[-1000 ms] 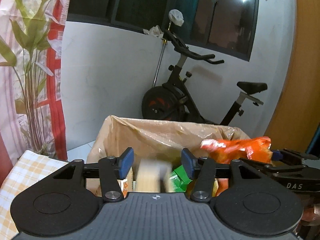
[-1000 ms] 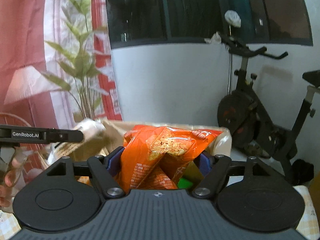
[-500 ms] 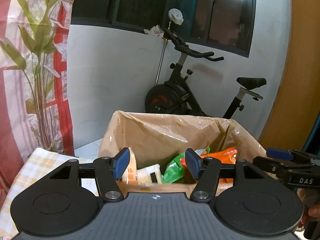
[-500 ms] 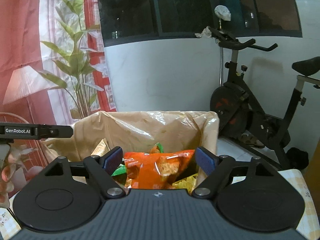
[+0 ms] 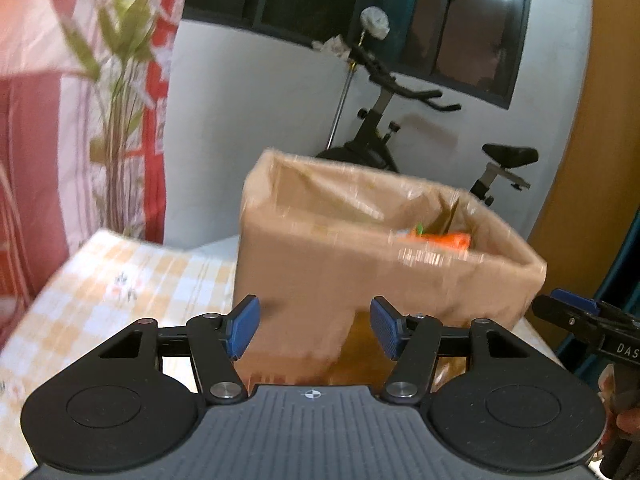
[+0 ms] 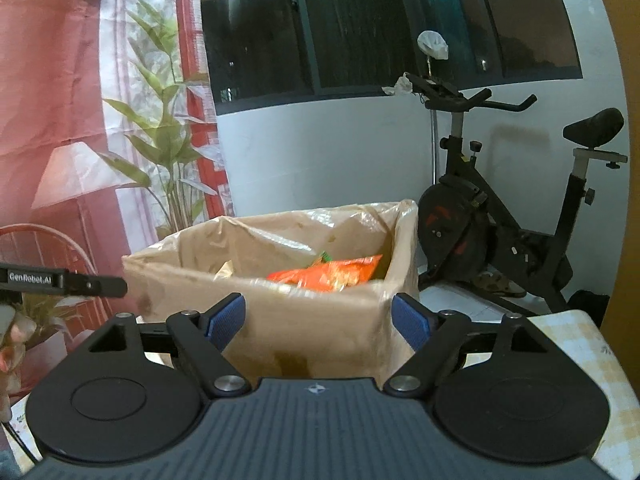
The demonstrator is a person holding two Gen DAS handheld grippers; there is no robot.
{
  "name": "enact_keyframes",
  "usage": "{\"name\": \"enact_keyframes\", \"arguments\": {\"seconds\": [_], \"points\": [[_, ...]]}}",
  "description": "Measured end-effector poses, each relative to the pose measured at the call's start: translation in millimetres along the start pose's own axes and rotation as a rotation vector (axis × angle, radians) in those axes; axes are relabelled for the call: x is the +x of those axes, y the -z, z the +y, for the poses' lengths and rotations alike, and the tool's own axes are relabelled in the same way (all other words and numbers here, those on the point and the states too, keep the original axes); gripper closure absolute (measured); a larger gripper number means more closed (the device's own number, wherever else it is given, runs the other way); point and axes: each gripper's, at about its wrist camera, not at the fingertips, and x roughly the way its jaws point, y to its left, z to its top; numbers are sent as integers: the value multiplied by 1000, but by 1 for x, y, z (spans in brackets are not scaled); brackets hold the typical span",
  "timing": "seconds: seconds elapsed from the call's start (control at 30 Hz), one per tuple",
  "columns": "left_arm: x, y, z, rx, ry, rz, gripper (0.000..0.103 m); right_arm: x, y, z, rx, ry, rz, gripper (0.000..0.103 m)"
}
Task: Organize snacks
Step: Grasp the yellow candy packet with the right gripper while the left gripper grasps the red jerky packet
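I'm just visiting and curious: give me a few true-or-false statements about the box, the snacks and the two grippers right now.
1. An orange snack bag lies inside the cardboard box. True.
2. The right gripper holds the orange bag. False: its jaws are open and empty.
3. The left gripper is clamped on the box. False: it is open, holding nothing.
4. An exercise bike stands behind the box. True.

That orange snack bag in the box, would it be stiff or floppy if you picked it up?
Probably floppy and crinkly: the orange snack bag lies slumped inside the lined box. Likely light for its size, being a puffy packet. Its glossy film may be slippery.
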Motion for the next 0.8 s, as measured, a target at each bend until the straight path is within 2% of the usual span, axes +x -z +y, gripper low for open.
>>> {"name": "enact_keyframes", "arguments": {"seconds": [0.1, 0.2, 0.27, 0.33, 0.5, 0.63, 0.8], "points": [[8, 20, 8, -41, -18, 50, 40, -1, 16, 0, 1, -12, 19, 20], [14, 38, 15, -53, -48, 81, 40, 6, 32, -1, 0, -19, 79, 21], [20, 48, 19, -56, -63, 104, 40, 12, 43, -2, 5, -35, 102, 24], [23, 57, 24, -64, -74, 123, 41, 19, 54, -2, -3, -50, 133, 37], [32, 74, 36, -100, -102, 156, 41, 47, 84, 8, -91, -99, 241, 52], [36, 86, 41, -115, -126, 188, 41, 72, 110, 15, -142, -128, 321, 53], [39, 98, 36, -112, -133, 220, 41, 86, 127, 14, -149, -127, 371, 53]]}}
